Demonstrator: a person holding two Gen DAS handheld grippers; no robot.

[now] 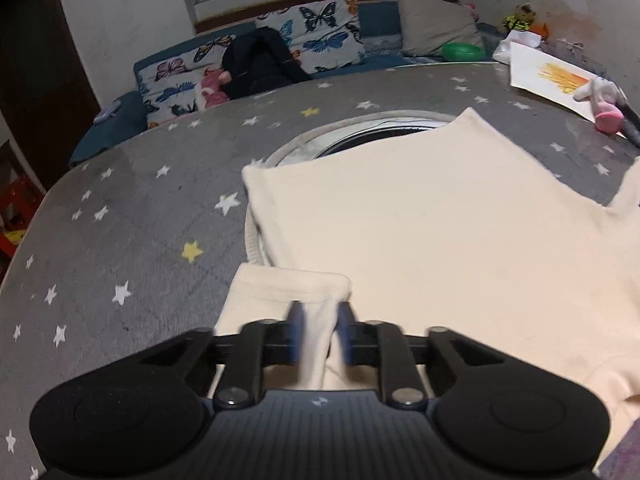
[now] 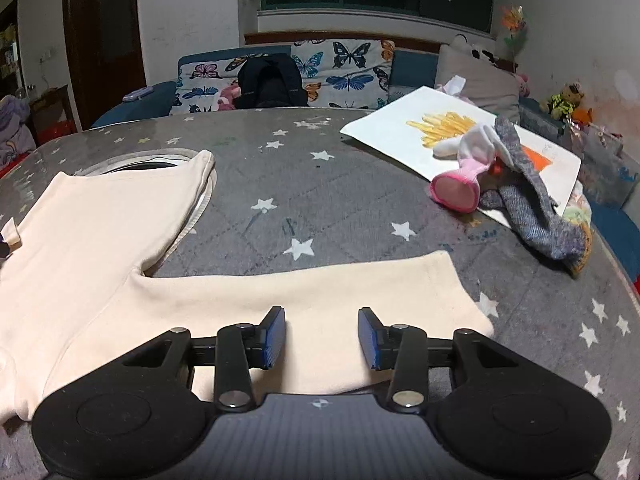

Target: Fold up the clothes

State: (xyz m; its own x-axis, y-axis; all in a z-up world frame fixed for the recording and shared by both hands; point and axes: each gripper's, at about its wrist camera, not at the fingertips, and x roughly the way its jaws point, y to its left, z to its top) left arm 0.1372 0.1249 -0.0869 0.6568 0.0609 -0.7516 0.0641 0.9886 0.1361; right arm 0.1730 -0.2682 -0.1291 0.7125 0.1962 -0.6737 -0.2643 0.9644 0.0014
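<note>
A cream long-sleeved shirt (image 1: 440, 220) lies spread flat on the grey star-patterned tablecloth (image 1: 140, 220). My left gripper (image 1: 321, 320) is shut on a bunched fold of the shirt's left sleeve (image 1: 280, 288), and the cloth stands pinched between the blue pads. In the right wrist view the shirt's body (image 2: 100, 232) lies at the left and its other sleeve (image 2: 320, 292) stretches flat to the right. My right gripper (image 2: 322, 336) stands open just over that sleeve near the cuff, with nothing pinched between its pads.
A white sheet with a yellow drawing (image 2: 440, 128) lies at the right, with pink-and-white socks (image 2: 464, 176) and a grey knit cloth (image 2: 532, 216) on it. A round rimmed opening (image 1: 360, 132) shows beside the shirt. A green bowl (image 1: 464, 52) and a butterfly-cushioned sofa (image 1: 320, 36) lie beyond the table.
</note>
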